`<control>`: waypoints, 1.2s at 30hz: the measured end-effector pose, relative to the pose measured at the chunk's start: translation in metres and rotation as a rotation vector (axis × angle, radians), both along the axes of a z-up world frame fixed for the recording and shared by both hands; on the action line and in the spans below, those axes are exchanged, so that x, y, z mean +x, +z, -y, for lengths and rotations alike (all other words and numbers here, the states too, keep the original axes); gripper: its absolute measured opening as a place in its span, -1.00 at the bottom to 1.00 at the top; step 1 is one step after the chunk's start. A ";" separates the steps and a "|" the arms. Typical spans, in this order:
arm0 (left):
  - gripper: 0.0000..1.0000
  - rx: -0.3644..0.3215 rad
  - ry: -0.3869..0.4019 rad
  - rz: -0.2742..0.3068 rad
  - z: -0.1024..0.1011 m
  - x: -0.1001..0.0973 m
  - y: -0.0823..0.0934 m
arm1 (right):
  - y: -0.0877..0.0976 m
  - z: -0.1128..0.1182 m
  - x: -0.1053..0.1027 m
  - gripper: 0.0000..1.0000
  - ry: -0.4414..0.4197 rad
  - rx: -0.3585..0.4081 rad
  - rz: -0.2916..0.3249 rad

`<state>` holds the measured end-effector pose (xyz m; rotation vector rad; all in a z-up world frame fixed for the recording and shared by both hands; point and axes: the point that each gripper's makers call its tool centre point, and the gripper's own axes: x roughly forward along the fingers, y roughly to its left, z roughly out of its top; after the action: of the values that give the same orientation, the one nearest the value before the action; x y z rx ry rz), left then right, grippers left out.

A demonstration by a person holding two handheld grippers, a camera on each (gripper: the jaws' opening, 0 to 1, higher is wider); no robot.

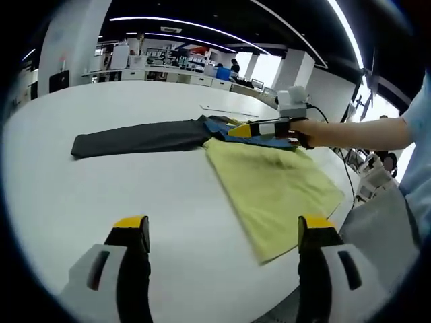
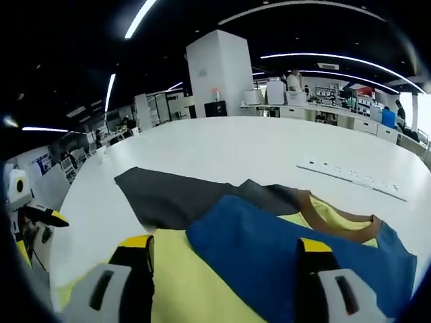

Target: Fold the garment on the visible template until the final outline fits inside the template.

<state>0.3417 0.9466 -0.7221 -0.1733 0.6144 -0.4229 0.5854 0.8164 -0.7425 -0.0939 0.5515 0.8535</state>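
Note:
The garment lies flat on the white table (image 1: 101, 202). Its yellow-green body (image 1: 273, 185) spreads toward the near right, and a dark grey sleeve (image 1: 141, 138) stretches out to the left. A blue panel (image 2: 283, 259) with a brown collar (image 2: 333, 219) is folded over the top of the yellow body (image 2: 182, 286), beside the grey sleeve (image 2: 175, 195). My left gripper (image 1: 223, 229) hovers open above the table, short of the garment's near edge. My right gripper (image 2: 225, 252) is open with its jaws astride the blue panel; a hand holds it at the collar end (image 1: 266, 128).
A white power strip (image 2: 353, 176) lies on the table beyond the garment. The table's right edge runs close to the yellow body, with the person's sleeve (image 1: 417, 128) beyond it. Desks and a white pillar (image 2: 219, 74) stand far behind. The left gripper (image 2: 37, 215) shows at the left edge.

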 end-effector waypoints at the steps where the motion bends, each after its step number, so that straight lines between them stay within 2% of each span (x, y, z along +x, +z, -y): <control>1: 0.77 -0.001 -0.002 0.000 0.001 0.000 0.000 | 0.002 0.004 0.001 0.86 -0.007 0.001 0.008; 4: 0.77 -0.001 -0.009 -0.001 0.003 0.000 0.000 | 0.007 0.012 0.000 0.99 -0.016 0.019 0.003; 8: 0.77 -0.002 -0.016 0.002 0.005 0.001 0.000 | 0.006 0.024 -0.002 0.99 -0.032 0.000 -0.005; 13: 0.77 0.002 -0.021 0.007 0.006 0.004 0.002 | 0.012 0.036 -0.005 0.99 -0.055 0.021 -0.009; 27: 0.73 0.008 -0.031 0.013 0.008 0.009 0.003 | 0.016 0.095 -0.011 0.98 -0.126 0.014 -0.013; 36: 0.74 -0.006 -0.023 0.021 0.004 0.012 0.008 | 0.017 0.113 -0.015 0.96 -0.130 0.006 -0.006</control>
<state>0.3540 0.9427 -0.7145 -0.1675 0.5949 -0.4479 0.5700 0.7038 -0.7251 -0.0490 0.5549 0.7286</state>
